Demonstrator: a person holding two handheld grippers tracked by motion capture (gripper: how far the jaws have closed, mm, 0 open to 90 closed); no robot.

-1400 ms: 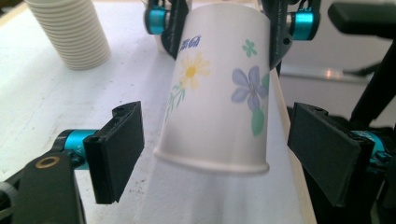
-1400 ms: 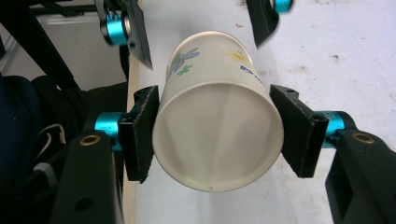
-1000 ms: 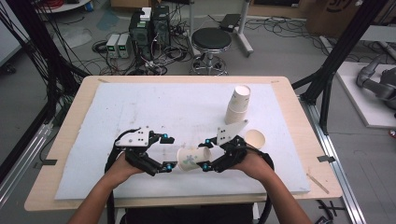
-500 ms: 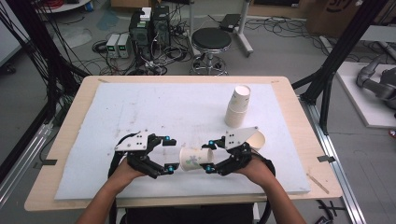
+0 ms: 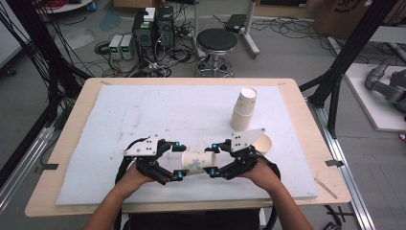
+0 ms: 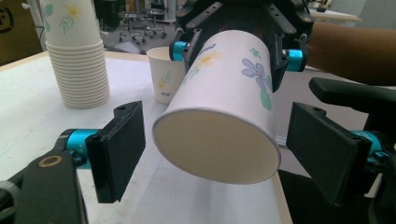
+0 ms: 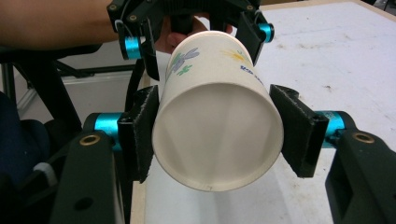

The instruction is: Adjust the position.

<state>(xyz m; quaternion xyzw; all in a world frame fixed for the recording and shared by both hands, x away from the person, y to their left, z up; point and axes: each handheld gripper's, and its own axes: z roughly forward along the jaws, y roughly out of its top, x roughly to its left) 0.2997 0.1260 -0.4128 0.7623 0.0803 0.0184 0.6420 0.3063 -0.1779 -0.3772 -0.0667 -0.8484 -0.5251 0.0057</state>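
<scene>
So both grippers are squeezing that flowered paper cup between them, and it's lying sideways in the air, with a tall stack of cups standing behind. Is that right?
Not quite. The right gripper is clamped on the flowered paper cup, but the left gripper is not squeezing it: the left gripper view shows gaps between its pads and the cup, though its jaws have just been closing. The rest holds: the cup lies sideways, and the stack of cups stands behind.

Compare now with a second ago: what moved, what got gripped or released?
The left claw has come in around the base end of the lying paper cup, its jaws just closing but pads not yet touching. The right claw stays clamped on the cup's open end. Cup stack and upright cup unchanged.
</scene>
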